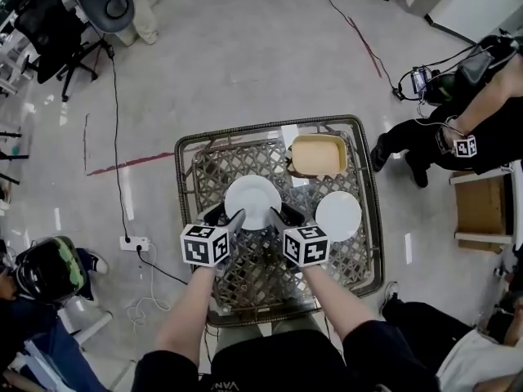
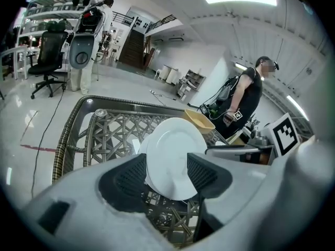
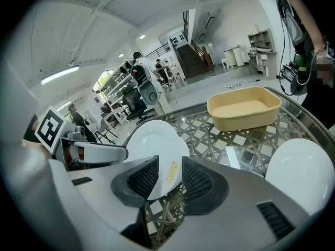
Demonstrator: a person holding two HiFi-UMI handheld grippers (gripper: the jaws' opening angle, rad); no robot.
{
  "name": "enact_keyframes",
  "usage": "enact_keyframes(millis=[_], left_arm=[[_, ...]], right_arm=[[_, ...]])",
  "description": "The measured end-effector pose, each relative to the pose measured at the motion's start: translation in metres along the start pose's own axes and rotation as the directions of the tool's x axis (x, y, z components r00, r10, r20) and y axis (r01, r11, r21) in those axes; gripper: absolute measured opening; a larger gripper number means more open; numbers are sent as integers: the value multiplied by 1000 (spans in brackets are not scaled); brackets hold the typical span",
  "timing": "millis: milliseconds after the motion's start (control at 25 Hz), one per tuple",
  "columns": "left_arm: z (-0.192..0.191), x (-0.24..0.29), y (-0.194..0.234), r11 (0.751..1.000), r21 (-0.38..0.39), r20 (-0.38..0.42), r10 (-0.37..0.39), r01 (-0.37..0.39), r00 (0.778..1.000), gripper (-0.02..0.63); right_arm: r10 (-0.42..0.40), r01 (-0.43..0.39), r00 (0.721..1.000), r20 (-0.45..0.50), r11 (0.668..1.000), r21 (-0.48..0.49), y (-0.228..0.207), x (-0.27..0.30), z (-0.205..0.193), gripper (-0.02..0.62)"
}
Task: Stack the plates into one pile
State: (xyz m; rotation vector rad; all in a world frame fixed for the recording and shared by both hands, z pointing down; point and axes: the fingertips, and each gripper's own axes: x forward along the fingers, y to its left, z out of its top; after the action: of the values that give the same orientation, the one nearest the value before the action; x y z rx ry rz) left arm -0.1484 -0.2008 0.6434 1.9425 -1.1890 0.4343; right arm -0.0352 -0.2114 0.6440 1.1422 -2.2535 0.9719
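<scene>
A white plate (image 1: 253, 201) lies in the middle of the wicker, glass-topped table (image 1: 183, 170). A second white plate (image 1: 338, 216) lies to its right. My left gripper (image 1: 229, 216) is at the middle plate's near left edge and my right gripper (image 1: 282, 214) at its near right edge. In the left gripper view the plate (image 2: 172, 145) shows beyond the left gripper (image 2: 167, 171), whose pads stand apart. The right gripper view shows the same plate (image 3: 154, 143), with a yellow sticker, beyond the open right gripper (image 3: 170, 174). The second plate (image 3: 301, 174) is at that view's right.
A beige tray (image 1: 319, 155) sits at the table's far right. A person sits to the right (image 1: 458, 129) beside a wooden stool (image 1: 482, 207). An office chair (image 1: 49, 23) stands far left. Cables and a power strip (image 1: 135, 242) lie on the floor.
</scene>
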Motion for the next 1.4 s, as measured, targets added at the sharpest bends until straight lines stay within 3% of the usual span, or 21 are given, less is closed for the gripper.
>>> enact_keyframes(millis=[400, 840, 1160, 1400], left_arm=[[-8, 24, 17, 998, 37, -63, 56, -54, 996, 247], [-5, 19, 15, 995, 75, -42, 71, -68, 997, 274], [-1, 17, -40, 981, 188, -10, -37, 39, 999, 276], [-17, 37, -102, 954, 251, -58, -154, 164, 986, 276]], right_arm=[[0, -2, 999, -43, 998, -61, -9, 26, 0, 140], [-15, 15, 1000, 4, 997, -75, -6, 21, 2, 186], [-90, 88, 989, 114, 996, 27, -27, -29, 1, 181], [-231, 205, 956, 179, 967, 153, -76, -88, -19, 178]])
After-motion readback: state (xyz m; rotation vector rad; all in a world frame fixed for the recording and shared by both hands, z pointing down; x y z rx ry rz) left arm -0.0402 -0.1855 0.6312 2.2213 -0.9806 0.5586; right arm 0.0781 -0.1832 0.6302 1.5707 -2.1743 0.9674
